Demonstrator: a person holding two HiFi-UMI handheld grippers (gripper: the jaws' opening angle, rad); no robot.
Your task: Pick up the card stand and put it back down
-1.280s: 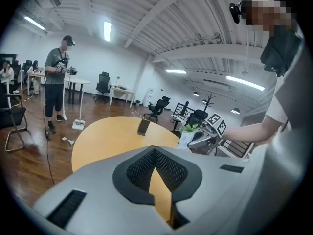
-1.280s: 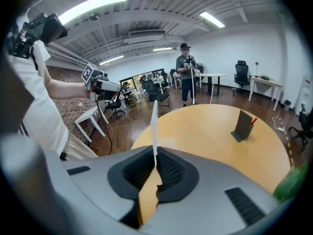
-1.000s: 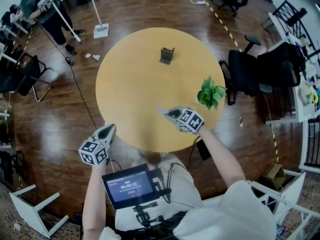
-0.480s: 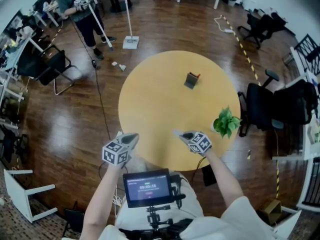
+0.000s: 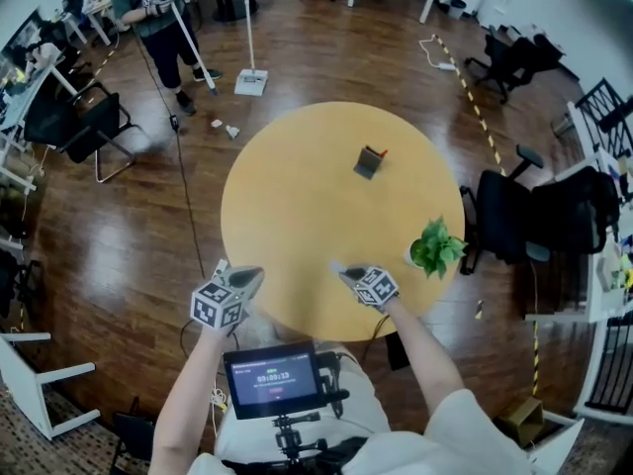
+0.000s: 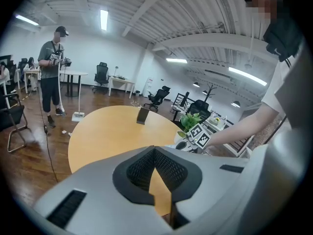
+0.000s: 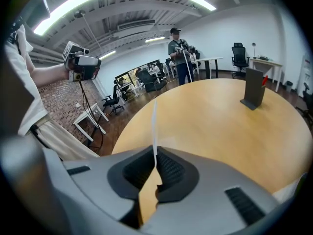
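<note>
Since the card [image 7: 154, 126] shows only edge-on, I can't see its face, but the right tongs [image 7: 155, 153] are clamped on it. Left tongs [image 6: 154, 149] are closed, empty. Card stand [image 5: 368, 162] sits upright on the surface's [image 5: 297, 216] far side, well apart from both.

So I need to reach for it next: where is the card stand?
In the head view, the card stand sits on the far half of the round table, slightly right of centre, beyond the potted plant at its near right edge.
</note>
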